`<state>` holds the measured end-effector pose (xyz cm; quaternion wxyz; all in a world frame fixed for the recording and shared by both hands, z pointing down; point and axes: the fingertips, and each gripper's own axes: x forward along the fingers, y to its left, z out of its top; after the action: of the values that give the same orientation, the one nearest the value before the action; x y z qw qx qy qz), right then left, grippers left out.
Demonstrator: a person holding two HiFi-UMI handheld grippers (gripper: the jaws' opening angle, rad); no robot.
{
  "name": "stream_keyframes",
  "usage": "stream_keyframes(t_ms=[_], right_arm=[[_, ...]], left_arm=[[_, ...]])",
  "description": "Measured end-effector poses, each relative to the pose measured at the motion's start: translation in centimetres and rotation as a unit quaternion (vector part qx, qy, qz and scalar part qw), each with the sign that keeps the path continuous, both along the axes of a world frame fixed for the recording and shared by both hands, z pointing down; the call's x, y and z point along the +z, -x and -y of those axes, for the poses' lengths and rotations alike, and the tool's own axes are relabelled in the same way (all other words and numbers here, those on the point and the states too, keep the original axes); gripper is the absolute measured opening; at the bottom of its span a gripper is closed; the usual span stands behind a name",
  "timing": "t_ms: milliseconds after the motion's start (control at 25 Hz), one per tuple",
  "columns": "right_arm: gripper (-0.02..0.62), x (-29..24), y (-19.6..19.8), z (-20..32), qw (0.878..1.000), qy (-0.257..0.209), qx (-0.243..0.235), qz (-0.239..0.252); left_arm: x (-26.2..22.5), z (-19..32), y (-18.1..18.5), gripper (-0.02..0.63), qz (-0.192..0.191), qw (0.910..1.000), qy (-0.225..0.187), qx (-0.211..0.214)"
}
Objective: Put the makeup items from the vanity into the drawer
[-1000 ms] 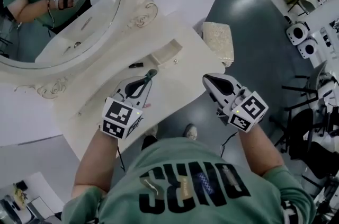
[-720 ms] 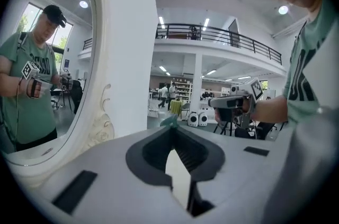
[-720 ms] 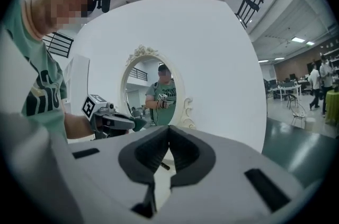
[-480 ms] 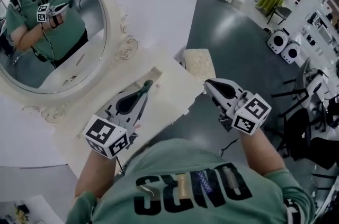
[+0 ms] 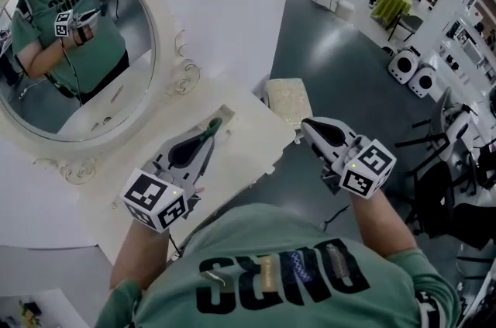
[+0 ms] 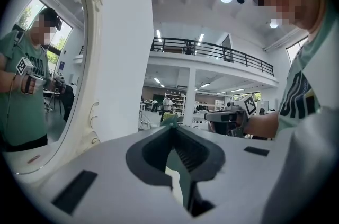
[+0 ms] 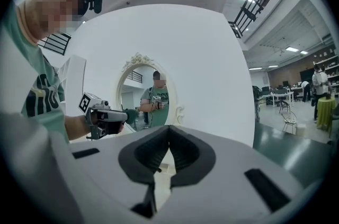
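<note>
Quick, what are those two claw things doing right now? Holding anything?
Left gripper: closed, holding nothing.
Right gripper: closed, holding nothing.

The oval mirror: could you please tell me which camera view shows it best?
The head view: the oval mirror fills its upper left, ornate frame and reflection clear. The left gripper view shows only part, at a slant; the right gripper view shows it whole but small.

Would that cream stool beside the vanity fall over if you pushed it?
Probably not easily: the stool has a wide, flat top, so it likely slides on the shiny floor. Its legs are hidden, so I can't be sure. The textured top looks padded, likely soft.
</note>
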<state>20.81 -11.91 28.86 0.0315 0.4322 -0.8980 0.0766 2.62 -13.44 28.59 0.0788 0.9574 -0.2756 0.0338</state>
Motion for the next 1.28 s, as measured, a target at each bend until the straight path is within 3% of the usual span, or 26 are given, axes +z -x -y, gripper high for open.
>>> stream_keyframes(t_ms=[120,360,600,920,1280], right_arm=[[0.008,0.4,0.1,0.5,1.000,0.005,0.000,0.004],[0.008,2.8,0.8,3.0,1.000,0.022,-0.005,0.004],[0.008,7.4,1.8,6.9,0.999,0.040,-0.010,-0.003],[0.008,15.0,3.2,11.7,0.997,0.075,-0.023,-0.007],[0.008,20.9,4.7,14.1,0.994,0.107,-0.034,0.005]], left_arm=[[1.2,1.0,0.3,0.021,0.015,0.9998,0.002,-0.009],[6.3,5.7,0.1,0.021,0.090,0.9955,-0.001,-0.031],[14.6,11.4,-0.8,0.021,0.149,0.9876,0.035,-0.035],[26.2,16.4,-1.6,0.021,0.197,0.9741,0.107,-0.027],[33.1,18.2,-3.0,0.026,0.247,0.9582,0.144,0.001]])
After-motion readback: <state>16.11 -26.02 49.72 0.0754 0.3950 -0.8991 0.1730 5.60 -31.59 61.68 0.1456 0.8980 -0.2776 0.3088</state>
